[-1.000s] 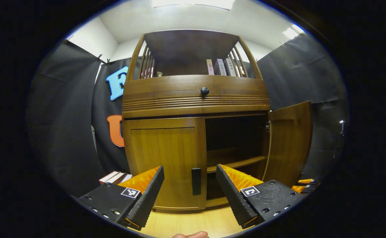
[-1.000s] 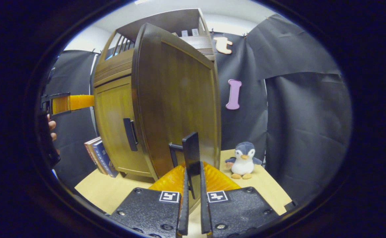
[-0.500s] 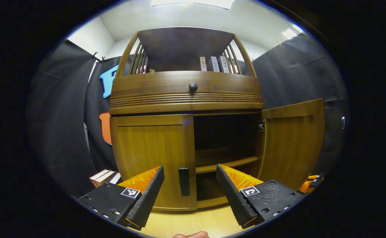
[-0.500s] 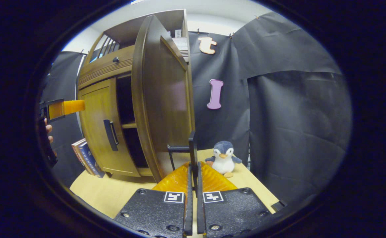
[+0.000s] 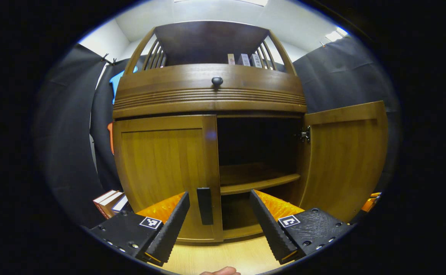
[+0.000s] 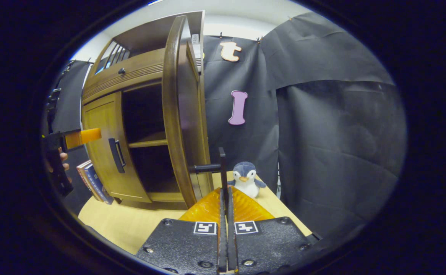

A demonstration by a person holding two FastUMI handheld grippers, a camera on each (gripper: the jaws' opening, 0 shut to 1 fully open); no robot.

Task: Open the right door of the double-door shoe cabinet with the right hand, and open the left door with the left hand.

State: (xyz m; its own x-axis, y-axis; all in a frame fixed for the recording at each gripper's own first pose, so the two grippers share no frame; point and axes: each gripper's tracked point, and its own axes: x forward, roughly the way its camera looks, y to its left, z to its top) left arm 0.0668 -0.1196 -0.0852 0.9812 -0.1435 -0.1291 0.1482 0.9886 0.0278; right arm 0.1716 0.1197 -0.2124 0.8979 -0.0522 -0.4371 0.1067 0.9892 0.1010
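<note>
Pinching the black handle [image 6: 222, 168] of the right door [image 6: 180, 114], my right gripper [image 6: 224, 214] has both fingers closed flat on it, pointing level along the swung-out door. That door stands wide open, edge-on to me, baring the shelf [image 5: 259, 183] inside the cabinet [image 5: 211, 95]. My left gripper [image 5: 219, 214] is spread wide and empty, held level, fingers flanking the left door's handle [image 5: 204, 205] without touching it; the left door [image 5: 165, 168] is shut. A plush penguin [image 6: 245, 178] sits near the table's [image 6: 131, 225] far right edge, books [image 6: 91, 181] lean at the cabinet's left
</note>
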